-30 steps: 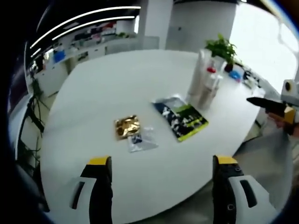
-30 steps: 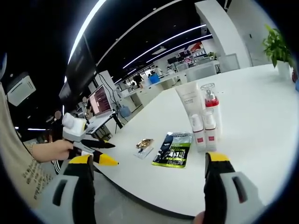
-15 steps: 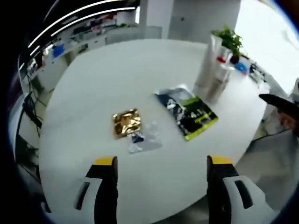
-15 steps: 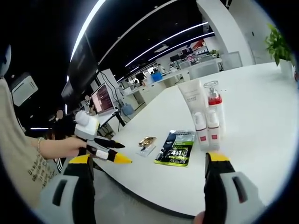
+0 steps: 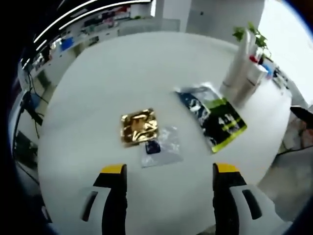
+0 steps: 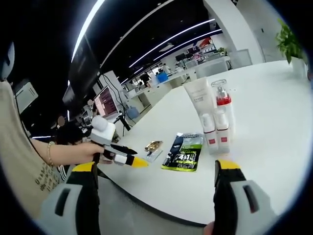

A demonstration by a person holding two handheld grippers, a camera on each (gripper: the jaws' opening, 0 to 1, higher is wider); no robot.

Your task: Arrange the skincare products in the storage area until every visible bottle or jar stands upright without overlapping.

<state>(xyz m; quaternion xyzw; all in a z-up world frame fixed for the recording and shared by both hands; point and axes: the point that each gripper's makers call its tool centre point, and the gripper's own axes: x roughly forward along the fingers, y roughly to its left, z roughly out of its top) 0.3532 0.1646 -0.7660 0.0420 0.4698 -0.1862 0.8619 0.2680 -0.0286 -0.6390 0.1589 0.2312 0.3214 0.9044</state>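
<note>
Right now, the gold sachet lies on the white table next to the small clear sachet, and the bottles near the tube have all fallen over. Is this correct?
Not quite. The bottles stand upright beside the white tube, as the right gripper view shows. The rest holds: the gold sachet lies on the white table next to the small clear sachet.

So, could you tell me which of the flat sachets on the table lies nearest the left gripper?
The clear sachet with the dark patch. It sits just beyond the left gripper, ahead of the gold sachet; the black-and-green one lies farther off by the upright bottles.
</note>
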